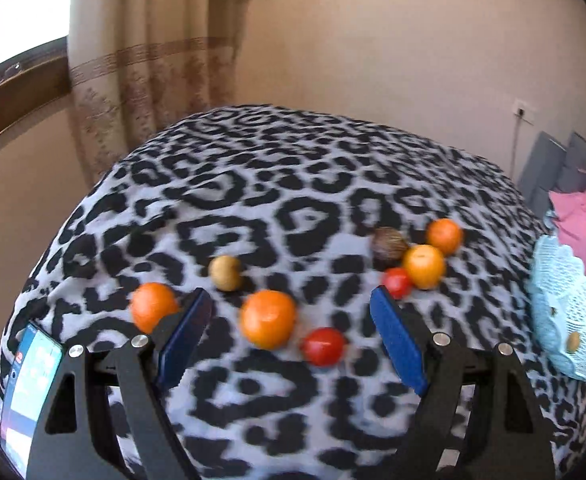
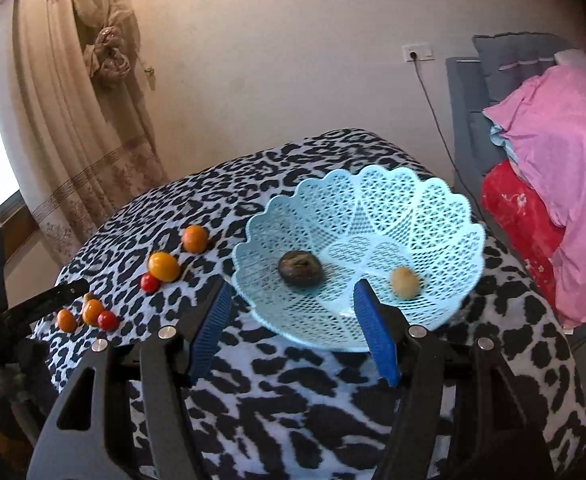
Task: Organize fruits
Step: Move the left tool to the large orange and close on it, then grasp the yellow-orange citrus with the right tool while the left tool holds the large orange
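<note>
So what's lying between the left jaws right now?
In the left wrist view, a large orange and a red tomato lie on the cloth between the open left gripper's jaws, ungrasped.

The left gripper (image 1: 291, 306) and right gripper (image 2: 291, 300) match: black cut-out arms, silver round screws, and blue ribbed finger pads (image 2: 375, 334).

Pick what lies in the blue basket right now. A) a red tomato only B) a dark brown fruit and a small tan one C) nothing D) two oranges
B: in the right wrist view the basket holds only a dark brown fruit and a small tan fruit; the oranges and tomatoes lie outside it on the cloth.
</note>
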Tool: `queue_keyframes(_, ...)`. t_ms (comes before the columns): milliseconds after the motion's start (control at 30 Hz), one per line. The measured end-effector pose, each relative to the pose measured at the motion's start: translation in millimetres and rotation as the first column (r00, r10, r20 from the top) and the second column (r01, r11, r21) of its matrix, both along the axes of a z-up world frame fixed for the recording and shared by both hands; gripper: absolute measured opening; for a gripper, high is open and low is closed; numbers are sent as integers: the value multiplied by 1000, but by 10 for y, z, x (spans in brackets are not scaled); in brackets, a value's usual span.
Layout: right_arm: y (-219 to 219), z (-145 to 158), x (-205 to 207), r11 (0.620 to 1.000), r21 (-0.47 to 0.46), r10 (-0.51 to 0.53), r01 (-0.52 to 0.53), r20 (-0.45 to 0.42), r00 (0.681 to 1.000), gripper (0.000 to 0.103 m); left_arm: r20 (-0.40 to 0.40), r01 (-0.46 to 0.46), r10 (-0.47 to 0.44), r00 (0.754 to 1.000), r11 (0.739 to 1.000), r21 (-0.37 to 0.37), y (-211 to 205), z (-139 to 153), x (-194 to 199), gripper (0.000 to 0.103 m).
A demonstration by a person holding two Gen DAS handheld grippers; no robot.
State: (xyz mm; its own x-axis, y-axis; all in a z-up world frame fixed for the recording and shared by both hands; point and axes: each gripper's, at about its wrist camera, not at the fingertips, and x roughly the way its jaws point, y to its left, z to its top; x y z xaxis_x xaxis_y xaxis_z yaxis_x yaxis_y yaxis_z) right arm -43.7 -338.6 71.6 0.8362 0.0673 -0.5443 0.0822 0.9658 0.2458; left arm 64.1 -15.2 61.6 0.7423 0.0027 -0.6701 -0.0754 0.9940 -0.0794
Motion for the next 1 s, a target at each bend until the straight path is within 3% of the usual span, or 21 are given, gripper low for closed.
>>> queue_keyframes(133, 119, -4, 30, 1000, -12, 25, -25, -9, 1000, 65, -22, 0, 0, 1000, 1000, -4, 122, -112, 58, 76)
queue_keyframes(533, 521, -34, 158, 991, -60, 115, -117, -43, 992, 65, -110, 60, -70, 992, 994, -94, 194, -445, 240, 41)
queue_keyframes(800, 806, -55, 413, 975, -45, 211, -215, -93, 973, 65, -41, 67, -73, 996, 989, -133, 251, -429, 159, 37)
queue_keyframes(1000, 1107, -127, 776, 949, -42, 304, -312, -139, 942, 65, 77, 42, -38, 996, 997, -60, 185, -304, -32, 37)
